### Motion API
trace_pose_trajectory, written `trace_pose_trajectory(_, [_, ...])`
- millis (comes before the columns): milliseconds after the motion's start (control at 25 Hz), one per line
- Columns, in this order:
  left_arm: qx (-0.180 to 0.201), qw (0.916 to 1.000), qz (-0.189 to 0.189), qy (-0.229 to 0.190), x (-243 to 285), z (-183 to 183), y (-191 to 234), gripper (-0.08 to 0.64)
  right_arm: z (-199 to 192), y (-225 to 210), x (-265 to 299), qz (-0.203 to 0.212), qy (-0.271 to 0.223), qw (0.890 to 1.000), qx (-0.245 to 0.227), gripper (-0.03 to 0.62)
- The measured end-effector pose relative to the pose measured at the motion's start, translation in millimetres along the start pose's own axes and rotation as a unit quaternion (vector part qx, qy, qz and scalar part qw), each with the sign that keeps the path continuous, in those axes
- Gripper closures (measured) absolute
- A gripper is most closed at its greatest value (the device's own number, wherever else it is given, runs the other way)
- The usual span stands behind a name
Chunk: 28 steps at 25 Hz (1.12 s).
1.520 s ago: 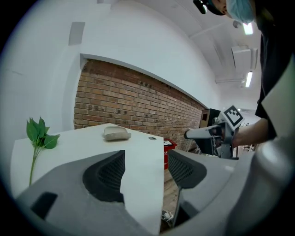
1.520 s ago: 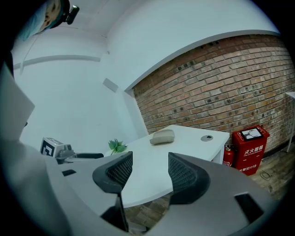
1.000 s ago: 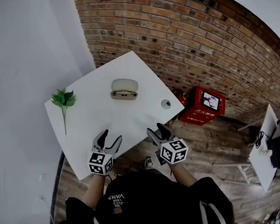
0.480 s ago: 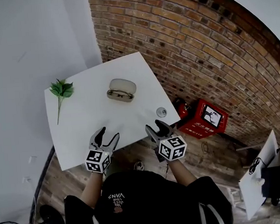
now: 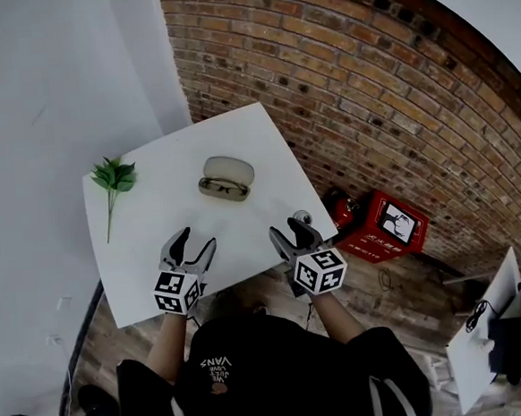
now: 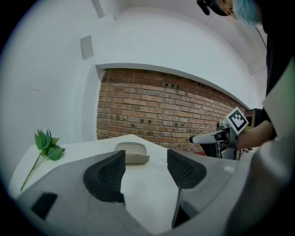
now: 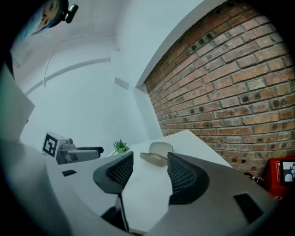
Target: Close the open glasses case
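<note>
The beige glasses case (image 5: 226,178) lies open in the middle of the white table (image 5: 146,238), lid raised at the far side, dark glasses in its tray. It also shows ahead between the jaws as the case (image 6: 131,153) and the case (image 7: 157,153). My left gripper (image 5: 192,249) hovers over the table's near edge, open, nothing between its jaws. My right gripper (image 5: 291,236) is at the near right edge, also open and empty. Both stand well short of the case. The left gripper (image 6: 144,168) and right gripper (image 7: 146,171) point toward it.
A green leafy sprig (image 5: 113,183) lies at the table's left side. A small round metal object (image 5: 302,216) sits near the right edge by my right gripper. A brick wall (image 5: 369,104) runs behind; a red box (image 5: 389,226) stands on the wooden floor.
Both grippers have moved forward over the table's near edge, closer to the case. Their jaws stay apart as before.
</note>
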<state>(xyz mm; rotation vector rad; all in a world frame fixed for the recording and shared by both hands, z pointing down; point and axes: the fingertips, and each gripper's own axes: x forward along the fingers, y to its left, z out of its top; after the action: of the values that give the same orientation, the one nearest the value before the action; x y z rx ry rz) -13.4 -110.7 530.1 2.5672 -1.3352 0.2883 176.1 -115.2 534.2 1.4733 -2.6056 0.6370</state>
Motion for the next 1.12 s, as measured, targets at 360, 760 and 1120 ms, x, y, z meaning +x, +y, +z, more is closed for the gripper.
trace_pose_trajectory(360, [0.030,0.9987,-0.028,0.030,37.9,15.5,40.2,0.267,28.2,-17.0,60.3,-0.007,-0.002,1.000,-0.003,0.377])
trace_pose_trajectory(760, [0.098,0.9869,-0.099,0.082,82.0,-3.1,56.5,0.196,47.7,-41.4,138.7,-0.010,0.023,1.000,-0.008,0.400])
trace_pose_trajectory(1120, [0.149,0.9735,-0.146,0.095,120.7,-23.8,52.7,0.158,52.7,-61.6,203.9,0.013,0.062,0.998,0.014,0.376])
